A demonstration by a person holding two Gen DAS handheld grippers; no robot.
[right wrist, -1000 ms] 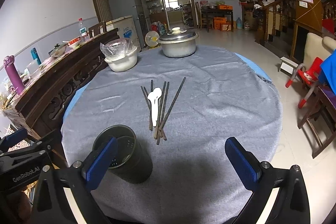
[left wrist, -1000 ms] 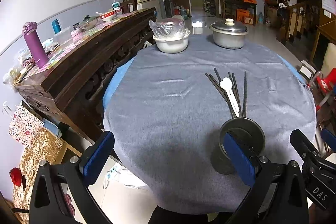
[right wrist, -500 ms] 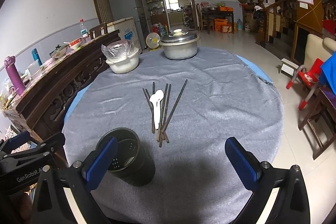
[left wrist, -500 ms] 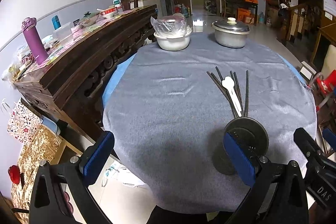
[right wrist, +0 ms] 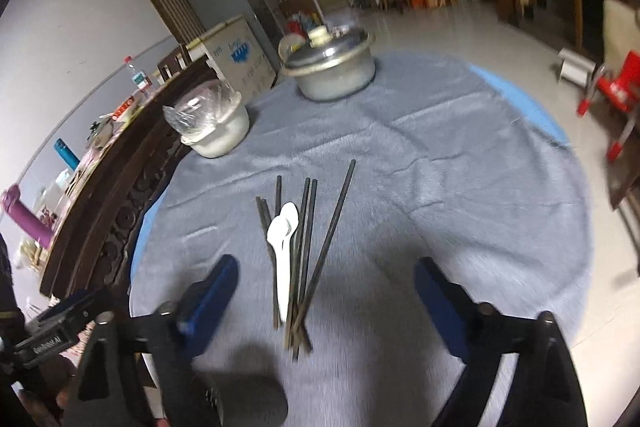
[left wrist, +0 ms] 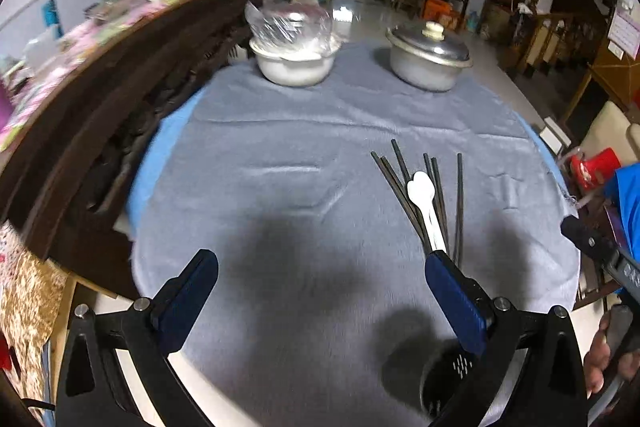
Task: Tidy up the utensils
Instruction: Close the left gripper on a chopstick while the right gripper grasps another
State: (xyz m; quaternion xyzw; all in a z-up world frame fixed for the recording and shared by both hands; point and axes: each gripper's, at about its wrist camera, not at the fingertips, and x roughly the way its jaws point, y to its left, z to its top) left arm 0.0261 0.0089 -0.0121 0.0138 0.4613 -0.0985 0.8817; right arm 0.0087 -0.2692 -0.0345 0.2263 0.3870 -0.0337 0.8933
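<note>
While right gripper (right wrist: 324, 291) closes empty over chopsticks (right wrist: 306, 251) and spoon (right wrist: 282, 247), left gripper (left wrist: 320, 291) gapes, nothing held.

Tablecloth (right wrist: 460, 187): grey, plain. Chopsticks (right wrist: 308, 227): dark brown. Spoon (right wrist: 282, 239): white. Utensil holder (left wrist: 444, 375): black, perforated. Gripper pads (left wrist: 452, 295): blue. Lidded pot (left wrist: 428, 61): silver.
</note>
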